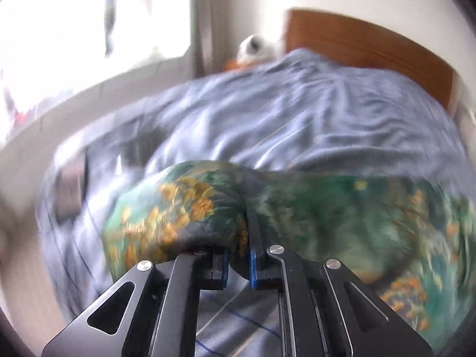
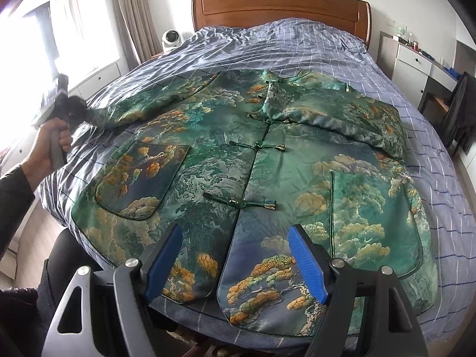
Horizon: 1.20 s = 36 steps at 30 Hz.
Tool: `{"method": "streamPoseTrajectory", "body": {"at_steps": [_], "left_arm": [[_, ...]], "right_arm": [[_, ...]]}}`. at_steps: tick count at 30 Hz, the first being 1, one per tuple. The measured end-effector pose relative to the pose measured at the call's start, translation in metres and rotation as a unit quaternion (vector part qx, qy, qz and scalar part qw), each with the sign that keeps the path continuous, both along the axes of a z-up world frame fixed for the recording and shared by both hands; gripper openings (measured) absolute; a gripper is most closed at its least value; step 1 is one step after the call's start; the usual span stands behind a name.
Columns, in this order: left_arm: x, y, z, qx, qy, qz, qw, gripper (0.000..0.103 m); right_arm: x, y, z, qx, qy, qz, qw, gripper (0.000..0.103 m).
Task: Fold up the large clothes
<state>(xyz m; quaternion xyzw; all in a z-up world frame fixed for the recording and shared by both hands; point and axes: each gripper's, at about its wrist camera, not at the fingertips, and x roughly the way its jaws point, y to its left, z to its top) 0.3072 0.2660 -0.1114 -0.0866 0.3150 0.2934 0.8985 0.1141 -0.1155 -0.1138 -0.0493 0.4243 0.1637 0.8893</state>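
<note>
Green brocade jacket (image 2: pixel 253 160) spread front-up on the bed, one sleeve pinched by the left gripper.

The jacket lies flat on the blue checked bedspread (image 2: pixel 297 41), knot buttons fastened down the middle and its hem toward the foot of the bed; the sleeve on the right of the view is folded in across the chest, while the other sleeve (image 2: pixel 142 104) stretches out to the left gripper (image 2: pixel 70 110), whose jaws are clamped on its cuff. The left wrist view is blurred but shows the same patterned cloth between the blue pads (image 1: pixel 253 255). The right gripper (image 2: pixel 235 264) hovers over the hem, jaws wide apart and holding nothing. A wooden headboard (image 2: pixel 282 6) stands beyond.
</note>
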Motion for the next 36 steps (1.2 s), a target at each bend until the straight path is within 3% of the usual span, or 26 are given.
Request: {"method": "streamPoseTrajectory", "body": {"at_steps": [1, 3, 6, 7, 8, 11, 13, 15, 16, 17, 18, 20, 23, 25, 28, 31, 33, 34, 36], "left_arm": [[0.001, -0.025, 0.015, 0.047, -0.007, -0.033, 0.9983, 0.008], [-0.001, -0.078, 0.036, 0.140, -0.018, -0.101, 0.9849, 0.009], [0.000, -0.145, 0.041, 0.245, -0.008, -0.186, 0.9515, 0.009], [-0.001, -0.177, 0.033, 0.287, 0.004, -0.225, 0.9312, 0.009], [-0.001, -0.197, 0.025, 0.312, 0.012, -0.251, 0.9163, 0.009], [-0.002, -0.249, -0.011, 0.345, 0.049, -0.320, 0.8812, 0.010], [-0.001, -0.277, -0.040, 0.340, 0.081, -0.356, 0.8664, 0.012], [0.001, -0.294, -0.063, 0.323, 0.114, -0.382, 0.8584, 0.021], [0.000, -0.301, -0.078, 0.302, 0.137, -0.399, 0.8549, 0.031], [-0.003, -0.304, -0.083, 0.290, 0.146, -0.406, 0.8545, 0.044], [-0.009, -0.304, -0.088, 0.273, 0.150, -0.407, 0.8587, 0.049], [-0.022, -0.296, -0.082, 0.251, 0.133, -0.397, 0.8729, 0.070], [-0.038, -0.267, -0.064, 0.177, 0.118, -0.391, 0.8955, 0.094], [-0.052, -0.242, -0.051, 0.111, 0.105, -0.380, 0.9124, 0.094], [-0.069, -0.212, -0.045, 0.069, 0.095, -0.343, 0.9321, 0.094], [-0.088, -0.184, -0.042, 0.030, 0.082, -0.305, 0.9485, 0.094], [-0.098, -0.175, -0.042, 0.008, 0.075, -0.287, 0.9551, 0.094], [-0.100, -0.171, -0.045, -0.004, 0.073, -0.279, 0.9574, 0.094], [-0.108, -0.168, -0.048, -0.021, 0.070, -0.271, 0.9597, 0.094]], "right_arm": [[0.000, -0.001, 0.000, 0.003, 0.000, -0.001, 1.000, 0.076], [-0.001, -0.004, 0.000, 0.008, -0.001, -0.006, 1.000, 0.076], [-0.003, -0.008, 0.003, 0.015, -0.007, -0.012, 1.000, 0.076], [-0.005, -0.010, 0.004, 0.016, -0.009, -0.014, 1.000, 0.076], [-0.005, -0.010, 0.005, 0.017, -0.011, -0.016, 1.000, 0.076], [-0.010, -0.016, 0.008, 0.020, -0.017, -0.023, 0.999, 0.076], [-0.011, -0.022, 0.009, 0.023, -0.019, -0.029, 0.999, 0.076], [-0.013, -0.027, 0.009, 0.025, -0.017, -0.037, 0.999, 0.076], [-0.013, -0.029, 0.009, 0.026, -0.016, -0.039, 0.999, 0.076], [-0.012, -0.032, 0.009, 0.027, -0.014, -0.042, 0.999, 0.076], [-0.011, -0.035, 0.010, 0.027, -0.014, -0.045, 0.999, 0.076], [-0.009, -0.041, 0.015, 0.027, -0.022, -0.052, 0.998, 0.076], [0.001, -0.051, 0.021, 0.036, -0.030, -0.058, 0.997, 0.076], [0.019, -0.055, 0.022, 0.059, -0.024, -0.056, 0.996, 0.076], [0.062, -0.057, 0.016, 0.156, 0.018, -0.047, 0.986, 0.076], [0.109, -0.051, -0.008, 0.283, 0.095, -0.040, 0.954, 0.076], [0.137, -0.042, -0.032, 0.348, 0.161, -0.052, 0.922, 0.076], [0.146, -0.036, -0.043, 0.367, 0.183, -0.054, 0.910, 0.076], [0.164, -0.025, -0.060, 0.373, 0.203, -0.068, 0.903, 0.076]]}}
